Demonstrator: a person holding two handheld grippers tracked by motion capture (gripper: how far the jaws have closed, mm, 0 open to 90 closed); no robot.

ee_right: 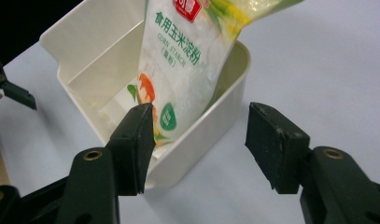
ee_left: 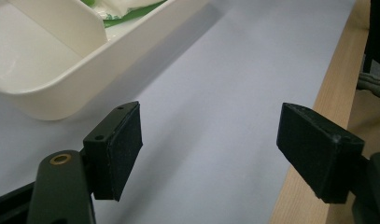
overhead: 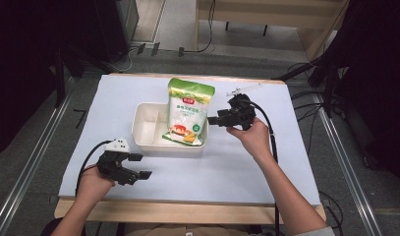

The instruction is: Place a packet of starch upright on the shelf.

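The green-and-white plastic cornstarch bag [overhead: 187,112] leans in the divided cream plastic tub [overhead: 147,129]. Beside the tub, the right claw [overhead: 213,120] and left claw [overhead: 139,166] gape, holding nothing.

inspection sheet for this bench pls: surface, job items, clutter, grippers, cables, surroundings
Surface: pale blue sheet over a wooden table.
Job items: white divided bin; corn starch bag leaning in its right compartment, top sticking out past the far rim.
Clutter: a thin pale object near the far right corner, too small to identify.
Grippers: left gripper open, near front edge; right gripper open beside the bin.
Cables: one black cable trailing from each gripper.
Surroundings: grey floor, floor rails, cables.
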